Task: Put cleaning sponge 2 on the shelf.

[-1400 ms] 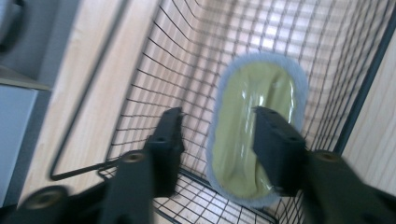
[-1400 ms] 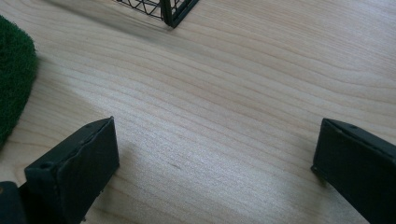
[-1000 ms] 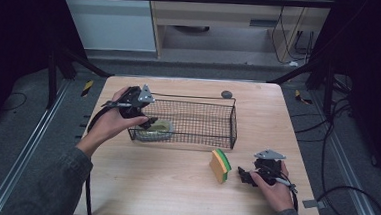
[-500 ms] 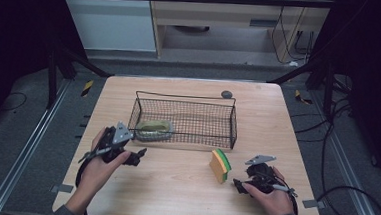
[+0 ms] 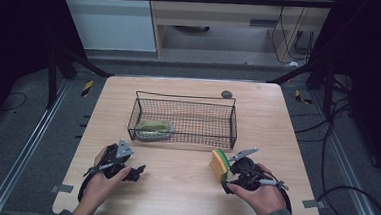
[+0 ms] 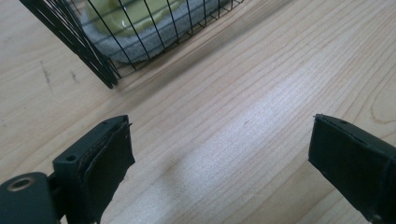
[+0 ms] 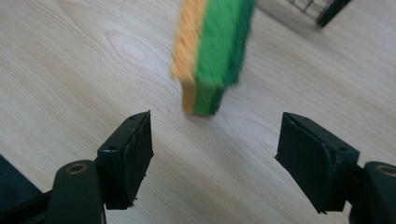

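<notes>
On the wooden table (image 5: 183, 197), at five o'clock from the wire basket (image 5: 185, 118), a yellow-green sponge (image 5: 218, 164) stands on edge — light, soft, compressible. The right gripper (image 7: 215, 154), spread, jaws just closing, sponge ahead and untouched, should pinch its broad faces. The left gripper (image 6: 219, 163) is spread, empty.

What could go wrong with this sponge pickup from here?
The sponge stands on edge ahead of the right tool, whose jaws have just been closing with nothing between them; a nudge may tip it over. It also sits close to the wire basket, so the lift might clip the rim.
</notes>
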A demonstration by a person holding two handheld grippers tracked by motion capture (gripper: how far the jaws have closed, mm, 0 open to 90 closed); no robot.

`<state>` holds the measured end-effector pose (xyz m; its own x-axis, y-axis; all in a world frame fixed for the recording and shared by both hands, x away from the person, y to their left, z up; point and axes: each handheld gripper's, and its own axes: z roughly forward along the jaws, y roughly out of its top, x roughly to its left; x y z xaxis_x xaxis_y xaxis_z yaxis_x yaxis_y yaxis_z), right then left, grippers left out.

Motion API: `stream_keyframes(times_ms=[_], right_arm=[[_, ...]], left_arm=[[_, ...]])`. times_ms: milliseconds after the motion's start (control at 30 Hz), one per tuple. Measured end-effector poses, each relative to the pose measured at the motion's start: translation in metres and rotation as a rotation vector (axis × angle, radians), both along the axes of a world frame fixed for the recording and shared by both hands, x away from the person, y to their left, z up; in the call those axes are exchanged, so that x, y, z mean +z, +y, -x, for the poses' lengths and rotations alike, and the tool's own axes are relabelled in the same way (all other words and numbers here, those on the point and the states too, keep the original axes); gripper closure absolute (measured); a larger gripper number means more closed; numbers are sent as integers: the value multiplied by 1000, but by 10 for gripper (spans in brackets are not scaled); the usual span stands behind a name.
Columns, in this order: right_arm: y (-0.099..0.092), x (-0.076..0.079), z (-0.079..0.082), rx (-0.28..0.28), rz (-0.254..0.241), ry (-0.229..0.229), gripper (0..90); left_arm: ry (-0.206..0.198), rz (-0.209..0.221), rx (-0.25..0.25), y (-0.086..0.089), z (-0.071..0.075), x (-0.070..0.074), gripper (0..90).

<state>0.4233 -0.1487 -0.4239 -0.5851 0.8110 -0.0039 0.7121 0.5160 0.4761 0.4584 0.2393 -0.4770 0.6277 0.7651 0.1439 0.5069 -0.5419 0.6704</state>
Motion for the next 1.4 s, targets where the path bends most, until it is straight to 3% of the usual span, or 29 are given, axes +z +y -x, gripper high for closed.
stream_keyframes(times_ms=[267,533,633,767,800,1033,1267,1400], right_arm=[[19,21,-20,7,54,1,262],[28,16,-42,-3,40,43,313],[30,12,-51,-15,36,62,387],[29,12,-57,-12,28,84,636],[29,12,-57,-12,28,84,636],[11,24,-55,-9,5,43,644],[-21,39,-54,-23,-7,1,644],[-42,52,-63,-50,-6,-41,645]], left_arm=[[4,0,-3,-2,-1,-2,55],[19,-1,-4,-2,-2,-4,55],[21,-1,-4,-2,-2,-5,55],[23,-3,-1,0,-3,-6,55],[23,-3,-1,0,-3,-6,55],[31,-5,1,0,-4,-8,55],[49,-1,-2,1,-5,-11,55],[70,5,-12,0,-6,-13,55]])
